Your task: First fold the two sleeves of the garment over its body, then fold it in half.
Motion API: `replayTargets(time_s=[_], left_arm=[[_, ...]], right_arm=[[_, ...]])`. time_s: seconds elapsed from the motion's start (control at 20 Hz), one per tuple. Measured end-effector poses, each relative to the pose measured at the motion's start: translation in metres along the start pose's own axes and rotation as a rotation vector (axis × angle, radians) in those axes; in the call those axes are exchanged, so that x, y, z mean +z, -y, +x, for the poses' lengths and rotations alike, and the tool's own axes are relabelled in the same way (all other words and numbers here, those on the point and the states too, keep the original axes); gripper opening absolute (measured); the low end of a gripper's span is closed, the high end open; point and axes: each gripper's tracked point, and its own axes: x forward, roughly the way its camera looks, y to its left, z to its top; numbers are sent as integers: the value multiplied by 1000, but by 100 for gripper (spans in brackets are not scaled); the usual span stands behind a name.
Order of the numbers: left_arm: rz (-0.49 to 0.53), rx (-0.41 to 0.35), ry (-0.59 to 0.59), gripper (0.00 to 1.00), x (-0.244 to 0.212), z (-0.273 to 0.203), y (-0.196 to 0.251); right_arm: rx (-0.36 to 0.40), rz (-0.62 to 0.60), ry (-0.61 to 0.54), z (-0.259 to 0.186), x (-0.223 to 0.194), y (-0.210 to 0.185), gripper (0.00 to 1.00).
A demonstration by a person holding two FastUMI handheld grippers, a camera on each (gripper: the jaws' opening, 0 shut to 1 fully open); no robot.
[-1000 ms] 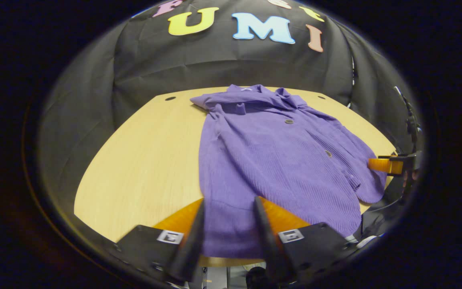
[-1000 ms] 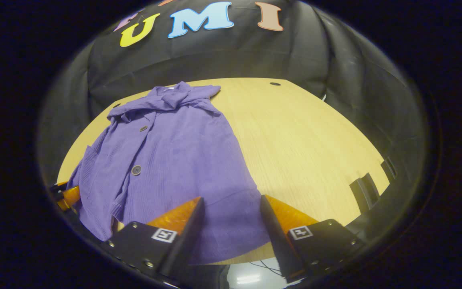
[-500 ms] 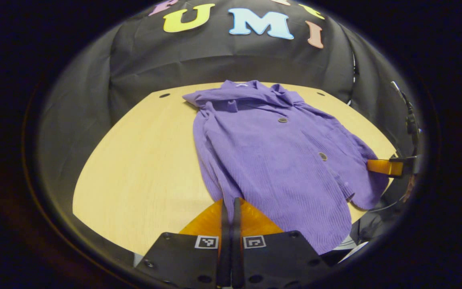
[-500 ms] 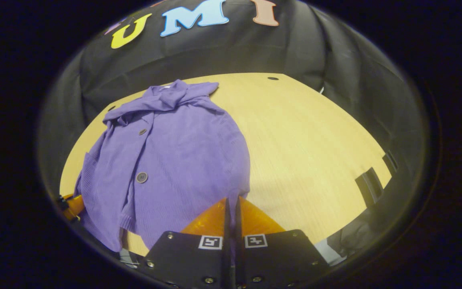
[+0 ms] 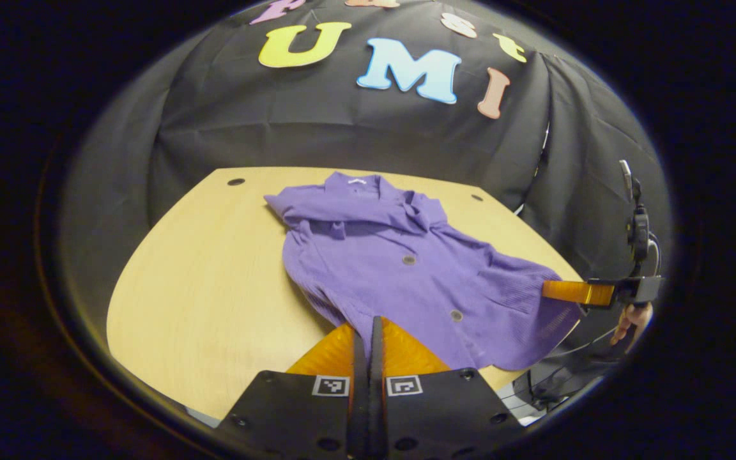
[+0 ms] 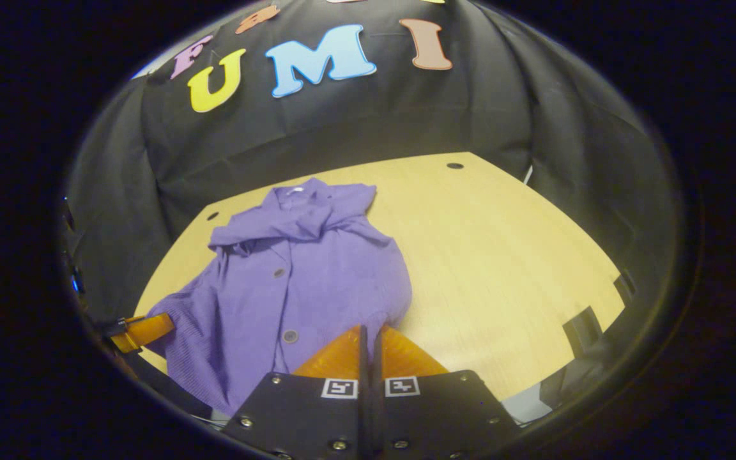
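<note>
Your left tool (image 5: 368,329) and right tool (image 6: 371,338) are each clamped on the near hem of the purple garment (image 5: 400,268). It lies on the table (image 5: 202,287), collar toward the booth's wall (image 5: 342,128).

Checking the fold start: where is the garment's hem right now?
In both views, the purple garment has its hem at the table's near edge, pinched by the left gripper and right gripper.

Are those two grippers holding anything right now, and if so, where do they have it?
Both hold the purple garment by its near bottom hem: the left gripper and the right gripper are each shut on a corner of that edge.
</note>
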Motion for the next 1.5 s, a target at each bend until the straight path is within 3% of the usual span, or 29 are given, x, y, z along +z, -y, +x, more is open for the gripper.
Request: replayTargets(time_s=[0.45, 0.7, 1.1, 1.5], left_arm=[[-102, 15, 149, 7, 116, 20, -5], [-157, 49, 194, 7, 174, 56, -24], [-177, 133, 246, 7, 252, 114, -60], [-189, 199, 259, 7, 298, 181, -92]], right_arm=[[157, -101, 62, 25, 93, -36, 1], [233, -74, 106, 55, 160, -45, 1], [281, -64, 99, 124, 232, -48, 1], [296, -7, 93, 199, 282, -44, 1]])
